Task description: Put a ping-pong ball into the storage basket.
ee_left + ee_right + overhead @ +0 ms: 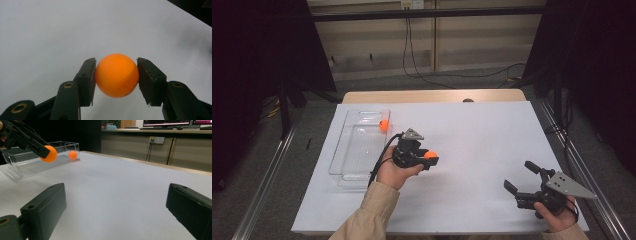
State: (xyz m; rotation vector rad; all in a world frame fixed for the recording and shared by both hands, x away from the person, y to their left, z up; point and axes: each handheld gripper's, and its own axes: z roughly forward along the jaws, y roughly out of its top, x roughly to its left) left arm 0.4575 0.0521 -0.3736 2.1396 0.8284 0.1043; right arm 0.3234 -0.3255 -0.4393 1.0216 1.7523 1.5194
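White table [472, 150] before us, our left tool [430, 159] clamps an orange ball [430, 155], probably bound for the clear bin [343, 150] at nine o'clock; our right tool [521, 176] gapes empty.

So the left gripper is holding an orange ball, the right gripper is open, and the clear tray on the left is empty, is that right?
Not quite: the clear tray isn't empty. The high view shows a second orange ball in its far corner. The rest stands: the left gripper is shut on an orange ball, and the right gripper is open.
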